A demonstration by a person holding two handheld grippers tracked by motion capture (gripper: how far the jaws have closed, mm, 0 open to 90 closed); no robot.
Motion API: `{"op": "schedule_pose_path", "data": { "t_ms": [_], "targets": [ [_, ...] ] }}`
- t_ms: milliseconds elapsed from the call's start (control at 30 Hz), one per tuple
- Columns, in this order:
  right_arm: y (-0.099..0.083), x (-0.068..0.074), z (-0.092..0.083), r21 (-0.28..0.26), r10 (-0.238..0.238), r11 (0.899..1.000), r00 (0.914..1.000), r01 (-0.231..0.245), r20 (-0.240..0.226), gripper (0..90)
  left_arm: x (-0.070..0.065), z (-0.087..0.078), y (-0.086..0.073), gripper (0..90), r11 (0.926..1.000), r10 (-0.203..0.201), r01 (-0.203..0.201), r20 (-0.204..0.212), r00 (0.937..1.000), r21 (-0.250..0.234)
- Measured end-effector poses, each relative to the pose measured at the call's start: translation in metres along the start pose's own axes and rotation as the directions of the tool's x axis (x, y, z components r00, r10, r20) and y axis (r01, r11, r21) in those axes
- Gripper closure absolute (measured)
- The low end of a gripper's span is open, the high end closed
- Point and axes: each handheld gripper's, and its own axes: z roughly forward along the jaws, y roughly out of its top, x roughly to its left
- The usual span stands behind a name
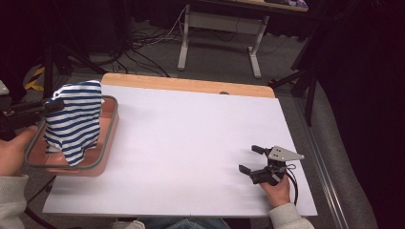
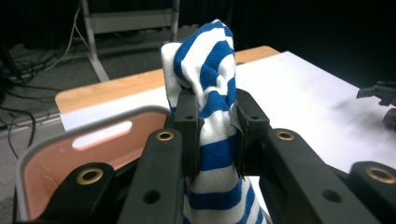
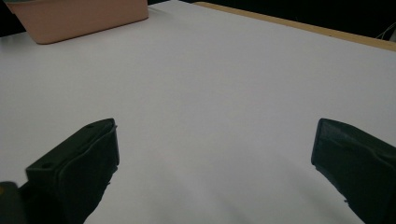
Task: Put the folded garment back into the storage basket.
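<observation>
While pinched, striped cloth (image 2: 210, 112) between fingers (image 2: 187, 126)

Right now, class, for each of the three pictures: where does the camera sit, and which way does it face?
High view: above the person's side, facing forward and down on the white table; both hands enter below.
Left gripper view: on the left gripper, facing along jaws clamped on the striped cloth.
Right gripper view: on the right gripper, low, facing across the table between open jaws.
Shared: the pink basket in all.

The high view looks forward and down over the whole desk (image 1: 191, 143). Both gripper views sit low and close, sharing the pink basket (image 2: 70, 154) with it.
</observation>
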Motion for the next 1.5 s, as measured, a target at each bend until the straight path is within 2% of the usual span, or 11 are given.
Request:
{"op": "schedule_pose_path", "data": {
  "t_ms": [267,433,600,767,833,1000,1233,1400,1500],
  "targets": [
    [0.000,0.000,0.000,0.002,0.000,1.000,1.0000,0.000,-0.001,1.2,0.005,0.010,-0.010,74.9,0.9992,-0.022,0.022,0.023,0.9995,0.032],
    [0.000,0.000,0.000,0.002,0.001,1.000,1.0000,-0.001,-0.003,1.2,0.008,0.022,-0.014,74.7,0.9972,-0.035,0.032,0.037,0.9987,0.067],
    [0.000,0.000,0.001,0.003,0.000,1.000,1.0000,0.000,-0.004,1.1,0.012,0.032,-0.019,74.6,0.9926,-0.065,0.060,0.044,0.9969,0.106],
    [0.000,0.000,0.001,0.003,0.000,1.000,1.0000,0.000,-0.007,1.1,0.015,0.034,-0.022,74.4,0.9898,-0.070,0.064,0.044,0.9966,0.127],
    [0.000,0.000,0.001,0.004,-0.001,1.000,1.0000,0.001,-0.006,1.1,0.020,0.037,-0.025,74.3,0.9863,-0.085,0.078,0.045,0.9953,0.146],
    [0.000,0.000,0.001,0.005,-0.001,1.000,1.0000,0.001,-0.005,1.1,0.024,0.043,-0.029,74.0,0.9822,-0.106,0.095,0.056,0.9928,0.162],
    [0.000,0.000,0.001,0.008,-0.002,1.000,1.0000,0.002,-0.004,1.1,0.031,0.055,-0.031,72.3,0.9768,-0.111,0.099,0.053,0.9924,0.190],
    [0.000,0.000,0.001,0.006,0.002,1.000,1.0000,-0.001,-0.009,1.1,0.036,0.062,-0.032,71.4,0.9747,-0.104,0.096,0.029,0.9941,0.202],
    [0.000,0.000,0.001,0.007,0.000,1.000,1.0000,0.001,-0.008,1.1,0.043,0.067,-0.033,71.2,0.9709,-0.117,0.112,0.013,0.9930,0.212]
  ]
}}
